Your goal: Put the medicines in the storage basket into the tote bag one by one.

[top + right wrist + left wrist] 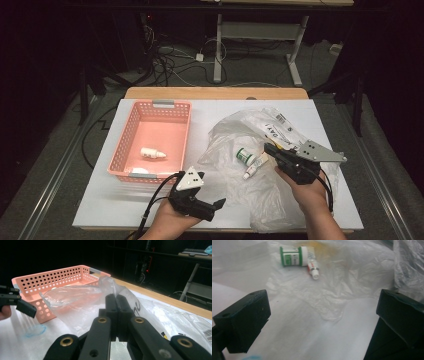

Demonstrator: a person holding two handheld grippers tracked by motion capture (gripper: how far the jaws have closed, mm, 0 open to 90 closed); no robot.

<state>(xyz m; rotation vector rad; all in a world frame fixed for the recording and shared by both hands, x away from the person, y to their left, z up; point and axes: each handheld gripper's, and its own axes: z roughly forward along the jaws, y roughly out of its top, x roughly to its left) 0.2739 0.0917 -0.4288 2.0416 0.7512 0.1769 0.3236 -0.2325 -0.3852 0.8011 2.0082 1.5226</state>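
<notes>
Beside the pink basket (127, 135), the right gripper (270, 148) has its fingers pinching the clear plastic bag (235, 132). The left gripper (218, 203), fingers spread and empty, sits below the basket. A green-capped bottle (245, 155) and small tube (251, 171) lie inside the bag.

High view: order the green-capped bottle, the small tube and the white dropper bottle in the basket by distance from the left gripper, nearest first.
From the left gripper:
1. small tube, to its upper right inside the plastic bag.
2. green-capped bottle, just beyond the tube.
3. white dropper bottle, in the pink basket, upper left; close to the green-capped bottle's distance, so hard to call.
</notes>
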